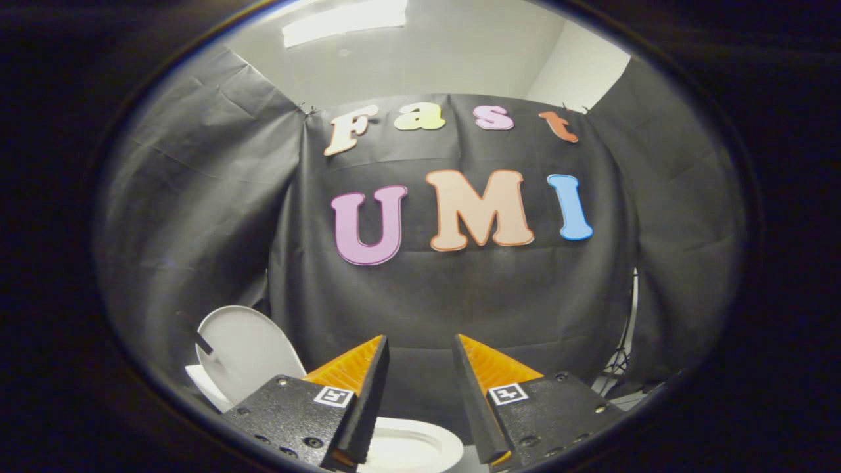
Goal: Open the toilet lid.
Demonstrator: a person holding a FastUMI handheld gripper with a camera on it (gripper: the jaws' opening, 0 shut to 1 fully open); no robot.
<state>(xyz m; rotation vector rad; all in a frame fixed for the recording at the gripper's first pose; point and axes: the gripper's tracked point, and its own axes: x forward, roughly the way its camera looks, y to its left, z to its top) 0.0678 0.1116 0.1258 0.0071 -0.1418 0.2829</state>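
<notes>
Toilet lid [246, 351] upright, gripper [420, 348] fingers apart

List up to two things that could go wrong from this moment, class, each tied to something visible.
1. The raised toilet lid leans near the cloth wall; it might tip forward again.
2. The gripper is open, holding nothing, with the toilet bowl below; a careless retreat could knock its rim.

A ceiling light panel [345, 20] glared overhead, and the scene beneath it was dim. Fisheye bending curved everything far from that panel; focus stayed fairly sharp throughout
</notes>
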